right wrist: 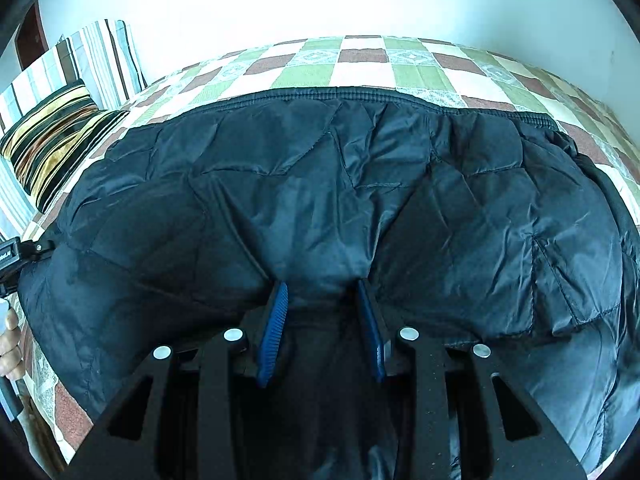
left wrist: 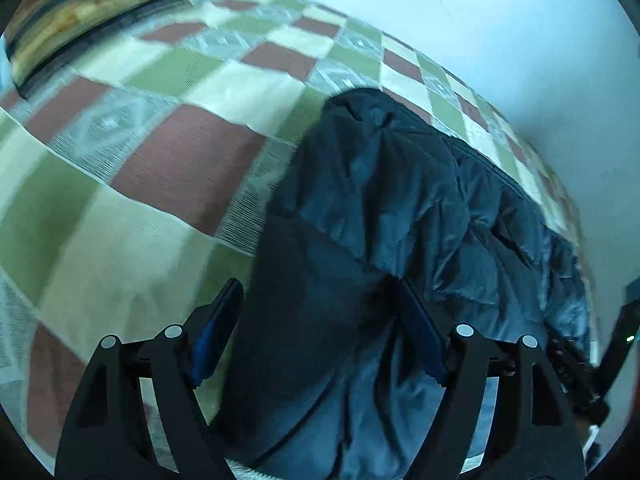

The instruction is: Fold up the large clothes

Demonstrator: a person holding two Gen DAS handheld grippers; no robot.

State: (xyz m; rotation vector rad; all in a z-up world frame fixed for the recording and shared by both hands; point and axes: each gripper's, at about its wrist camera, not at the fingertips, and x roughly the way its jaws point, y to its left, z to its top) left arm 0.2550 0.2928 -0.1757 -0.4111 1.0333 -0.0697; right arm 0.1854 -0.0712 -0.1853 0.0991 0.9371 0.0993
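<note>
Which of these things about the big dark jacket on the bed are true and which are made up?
1. The jacket is dark and quilted. True.
2. The bedspread is plain white. False: it is checked green, brown and cream.
3. The right tongs pinch a fold of the jacket. True.
4. The left tongs are shut tight. False: they are wide open over the jacket.
5. A striped pillow lies on the bed. True.
</note>
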